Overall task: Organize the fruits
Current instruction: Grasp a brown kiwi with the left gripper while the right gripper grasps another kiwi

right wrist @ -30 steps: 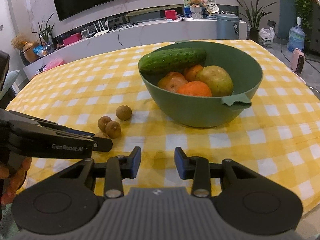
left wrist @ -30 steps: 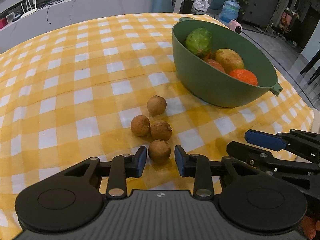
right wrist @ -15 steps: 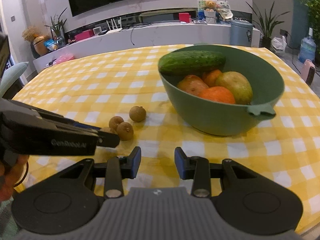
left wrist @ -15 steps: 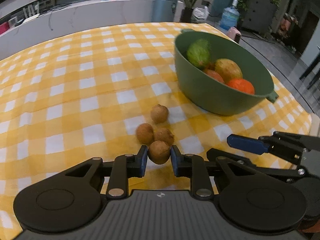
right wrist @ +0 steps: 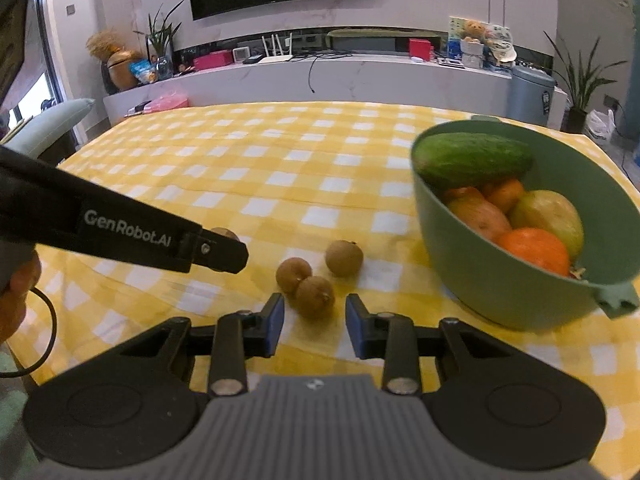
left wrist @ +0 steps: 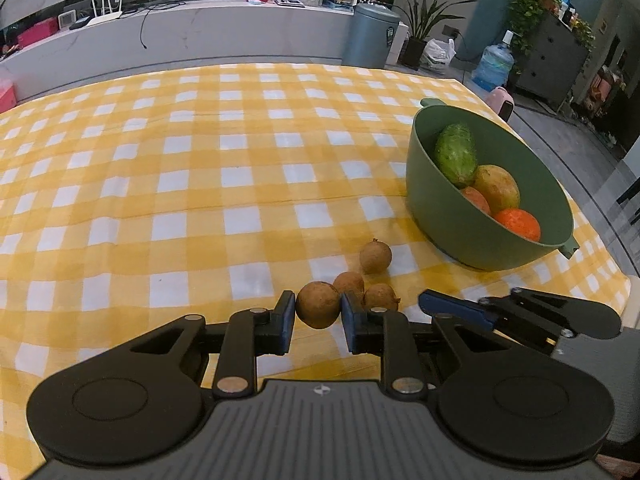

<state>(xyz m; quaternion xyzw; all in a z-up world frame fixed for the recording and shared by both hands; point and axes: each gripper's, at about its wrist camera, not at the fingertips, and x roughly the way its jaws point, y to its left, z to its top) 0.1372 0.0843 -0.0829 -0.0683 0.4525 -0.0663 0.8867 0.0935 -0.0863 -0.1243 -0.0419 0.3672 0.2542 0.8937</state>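
Clamping a small brown longan (left wrist: 318, 310) between its blue pads, the left gripper (left wrist: 318, 322) holds the fruit clear of the yellow-checked tablecloth (left wrist: 200, 184), near the table's front edge. Just beyond it, two more longans (left wrist: 349, 283) lie touching each other on the cloth, and a fourth longan (left wrist: 375, 256) sits a little farther on, apart from the pair. The right gripper (right wrist: 314, 320) hovers low over the same patch, its jaws closing but not yet pressing anything; the nearest of the pair (right wrist: 315, 297) lies just ahead of the gap between its fingers. Farther toward the table's right edge stands the green bowl (left wrist: 436, 216), holding a cucumber (left wrist: 456, 156), a yellow-green fruit (left wrist: 496, 188) and an orange (left wrist: 518, 222). Beyond the table's far edge runs a white counter (left wrist: 200, 40).
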